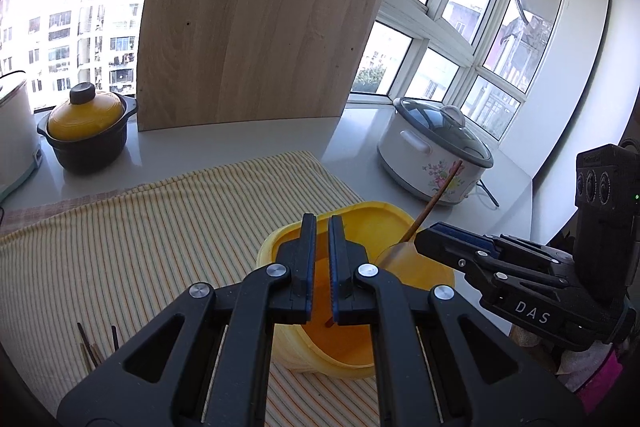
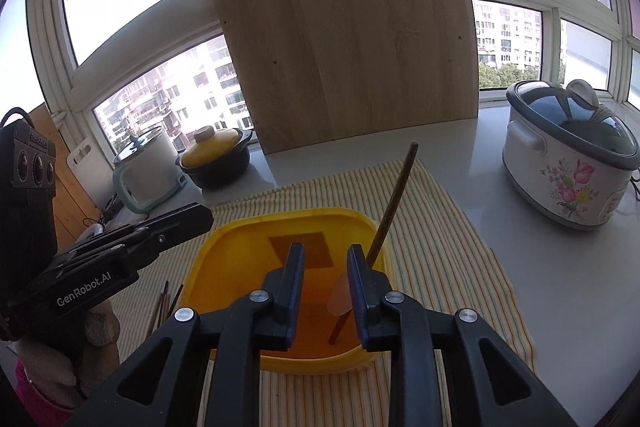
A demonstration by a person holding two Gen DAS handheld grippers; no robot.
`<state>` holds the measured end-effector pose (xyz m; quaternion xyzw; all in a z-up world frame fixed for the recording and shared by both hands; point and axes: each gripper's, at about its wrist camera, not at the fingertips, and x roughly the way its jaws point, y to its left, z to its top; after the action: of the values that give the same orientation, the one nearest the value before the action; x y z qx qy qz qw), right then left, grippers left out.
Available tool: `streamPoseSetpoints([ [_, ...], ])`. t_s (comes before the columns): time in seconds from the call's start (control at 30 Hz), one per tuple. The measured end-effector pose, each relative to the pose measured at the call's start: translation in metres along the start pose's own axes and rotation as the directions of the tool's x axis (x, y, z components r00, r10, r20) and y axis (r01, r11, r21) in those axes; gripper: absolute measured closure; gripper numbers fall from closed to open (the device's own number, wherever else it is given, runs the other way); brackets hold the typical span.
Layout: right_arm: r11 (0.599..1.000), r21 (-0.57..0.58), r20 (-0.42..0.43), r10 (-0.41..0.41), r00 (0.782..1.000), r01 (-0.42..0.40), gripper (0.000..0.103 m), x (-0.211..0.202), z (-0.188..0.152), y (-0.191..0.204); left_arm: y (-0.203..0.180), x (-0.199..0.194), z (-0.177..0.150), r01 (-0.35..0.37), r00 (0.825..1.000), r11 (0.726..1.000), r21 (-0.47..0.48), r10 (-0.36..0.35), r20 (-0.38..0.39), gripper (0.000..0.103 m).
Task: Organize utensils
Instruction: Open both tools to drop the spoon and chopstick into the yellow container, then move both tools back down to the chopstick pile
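My left gripper (image 1: 319, 247) hangs over the yellow tub (image 1: 360, 227), jaws drawn together with nothing between them. From the right, my right gripper (image 1: 424, 241) reaches to the tub's rim, right by a brown stick (image 1: 434, 201) leaning out of it. Striped cloth (image 1: 160, 235) under the tub, loose sticks (image 1: 94, 345) lower left, flowered cooker (image 1: 434, 155) behind on the bench (image 1: 240, 143).

I'm looking at a home kitchen, high in an apartment block. Beyond my right claw (image 2: 322, 259) a flowered rice cooker (image 2: 568, 163) sits on the white desk (image 2: 460, 155). Left of the claw stands a yellow-lidded clay pot (image 2: 216, 157), towers outside.
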<state>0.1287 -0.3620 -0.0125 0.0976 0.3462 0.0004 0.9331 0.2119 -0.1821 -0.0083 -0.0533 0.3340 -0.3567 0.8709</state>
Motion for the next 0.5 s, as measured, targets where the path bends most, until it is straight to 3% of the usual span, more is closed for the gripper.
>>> streamPoseSetpoints([
  [0.37,0.999,-0.043,0.030,0.019,0.999,-0.018,0.076,-0.029,-0.008,0.030,0.023,-0.055,-0.015,-0.066,0.998,0.998,-0.003,0.066,0.015,0.100],
  [0.5,0.996,-0.076,0.028,0.050,0.998,-0.048,0.074,-0.038,-0.015,0.051,0.040,-0.083,-0.024,-0.124,0.992,0.992,-0.014,0.124,0.028,0.067],
])
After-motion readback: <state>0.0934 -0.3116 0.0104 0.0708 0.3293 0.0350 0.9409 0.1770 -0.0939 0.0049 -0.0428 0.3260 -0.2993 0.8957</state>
